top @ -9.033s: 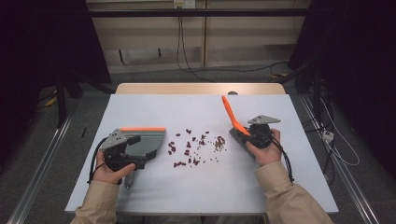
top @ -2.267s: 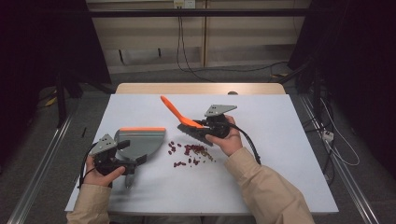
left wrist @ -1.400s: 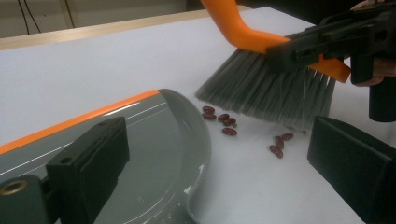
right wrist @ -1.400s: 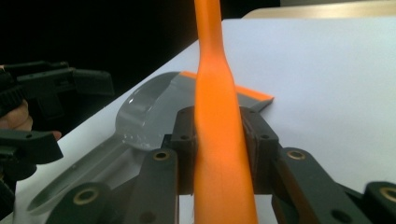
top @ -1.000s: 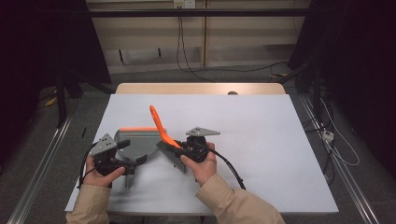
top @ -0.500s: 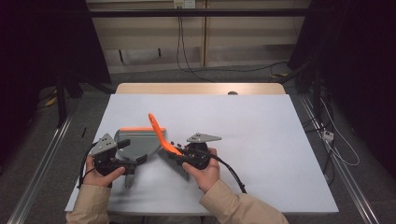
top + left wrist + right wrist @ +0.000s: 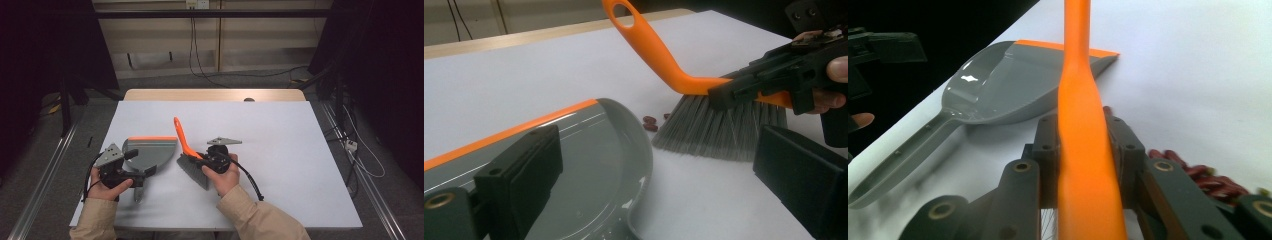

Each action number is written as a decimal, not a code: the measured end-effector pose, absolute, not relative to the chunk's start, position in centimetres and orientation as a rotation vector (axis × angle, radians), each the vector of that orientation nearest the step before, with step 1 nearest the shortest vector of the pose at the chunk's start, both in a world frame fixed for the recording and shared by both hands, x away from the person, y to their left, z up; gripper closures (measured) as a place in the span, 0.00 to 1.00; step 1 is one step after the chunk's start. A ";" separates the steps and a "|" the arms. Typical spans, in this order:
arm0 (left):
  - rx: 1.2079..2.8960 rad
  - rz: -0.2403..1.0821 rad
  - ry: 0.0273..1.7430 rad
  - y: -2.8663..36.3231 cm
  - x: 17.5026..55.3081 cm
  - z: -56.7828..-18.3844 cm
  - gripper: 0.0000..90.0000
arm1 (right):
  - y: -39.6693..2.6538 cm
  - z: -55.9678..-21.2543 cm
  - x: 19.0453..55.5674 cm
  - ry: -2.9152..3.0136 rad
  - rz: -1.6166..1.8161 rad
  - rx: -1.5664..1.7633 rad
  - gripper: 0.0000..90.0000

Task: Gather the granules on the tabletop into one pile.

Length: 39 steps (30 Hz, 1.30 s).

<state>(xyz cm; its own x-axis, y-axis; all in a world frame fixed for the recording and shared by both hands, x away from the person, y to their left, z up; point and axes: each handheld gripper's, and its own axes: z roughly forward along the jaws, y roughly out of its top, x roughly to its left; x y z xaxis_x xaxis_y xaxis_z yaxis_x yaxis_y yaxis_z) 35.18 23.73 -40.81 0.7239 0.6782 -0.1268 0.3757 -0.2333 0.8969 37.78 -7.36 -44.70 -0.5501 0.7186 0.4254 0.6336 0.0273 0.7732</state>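
- My right gripper sits just left of centre in the high view, its jaws clamped on the orange back of the brush; in the right gripper view the orange handle runs straight up the middle of the frame with a jaw pressed on each side.
- Brush bristles rest on the white table, handle slanting toward the upper left of the high view.
- My left gripper is at lower left in the high view, by the stem of the grey dustpan. In the left gripper view its two black jaws stand apart at lower left and lower right; whether they grip the stem I cannot tell.
- Dustpan lies flat, orange lip on its far edge, just left of the brush.
- A few dark red bits lie on the table between the pan's rim and the bristles; more show at lower right in the right gripper view.
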 end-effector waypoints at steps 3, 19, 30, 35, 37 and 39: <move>1.854 0.351 0.819 23.7 35.2 -40.8 0.06 | -8.2 -44.7 37.9 2.180 1.559 1.457 0.79; 1.855 0.353 0.821 23.7 35.2 -40.8 0.06 | -9.3 -43.8 38.2 2.118 1.640 1.497 0.79; 1.844 0.350 0.830 24.0 35.3 -40.9 0.06 | -6.1 -45.0 40.5 2.103 1.618 1.588 0.79; 1.843 0.350 0.831 24.0 35.3 -40.9 0.06 | -6.6 -45.2 41.3 2.095 1.581 1.635 0.79; 1.846 0.350 0.830 24.0 35.3 -40.8 0.06 | -7.0 -45.1 41.1 2.078 1.565 1.637 0.79; 1.846 0.353 0.829 23.9 35.3 -40.8 0.06 | -7.7 -45.1 41.0 2.058 1.553 1.637 0.79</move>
<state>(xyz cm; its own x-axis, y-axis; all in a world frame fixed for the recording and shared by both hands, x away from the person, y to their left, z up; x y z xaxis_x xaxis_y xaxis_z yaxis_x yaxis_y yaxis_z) 35.25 23.93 -40.82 0.7180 0.6835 -0.1313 0.3791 -0.2258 0.8974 41.03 -7.67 -45.08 -0.4226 0.7655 0.4853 0.6767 -0.0897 0.7308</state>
